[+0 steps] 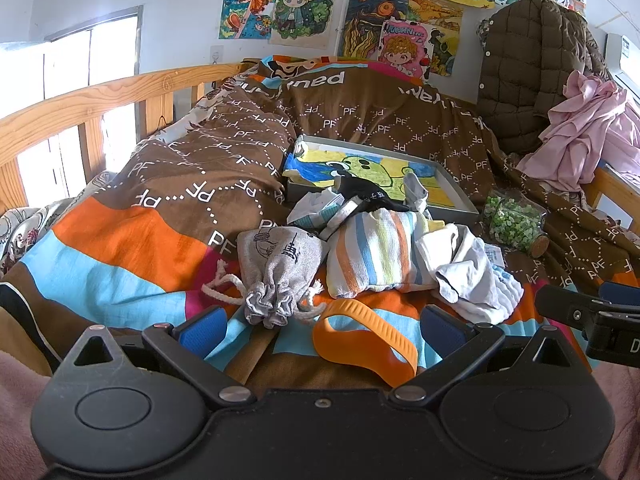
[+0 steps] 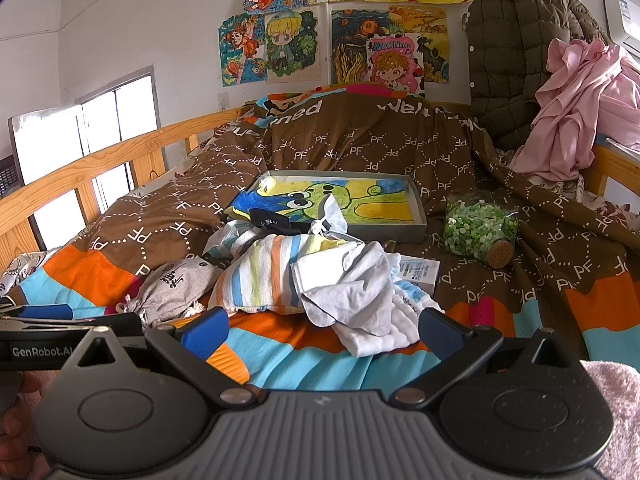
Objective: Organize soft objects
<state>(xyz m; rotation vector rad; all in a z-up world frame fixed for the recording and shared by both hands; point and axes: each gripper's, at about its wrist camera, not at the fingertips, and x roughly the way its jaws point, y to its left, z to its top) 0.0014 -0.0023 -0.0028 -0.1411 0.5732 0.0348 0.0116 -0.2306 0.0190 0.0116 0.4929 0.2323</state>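
A heap of soft things lies on the bed: a grey drawstring pouch (image 1: 276, 264) (image 2: 176, 284), a striped cloth (image 1: 372, 252) (image 2: 264, 276), white garments (image 1: 468, 276) (image 2: 356, 292) and a black cloth (image 1: 362, 192) (image 2: 270, 220) at the edge of a shallow grey box (image 1: 456, 196) (image 2: 416, 216) with a drawing inside. An orange rubber band (image 1: 360, 340) (image 2: 228, 360) lies nearest. My left gripper (image 1: 324, 328) stands open just short of the pouch and over the band. My right gripper (image 2: 324, 328) stands open in front of the white garments, nothing held.
A glass jar of green bits (image 1: 514, 224) (image 2: 480, 232) with a cork lies to the right. A brown quilted jacket (image 1: 532, 72) and pink cloth (image 2: 580, 108) hang at the far right. A wooden bed rail (image 1: 92, 108) runs along the left. The other gripper (image 1: 600, 320) sits alongside.
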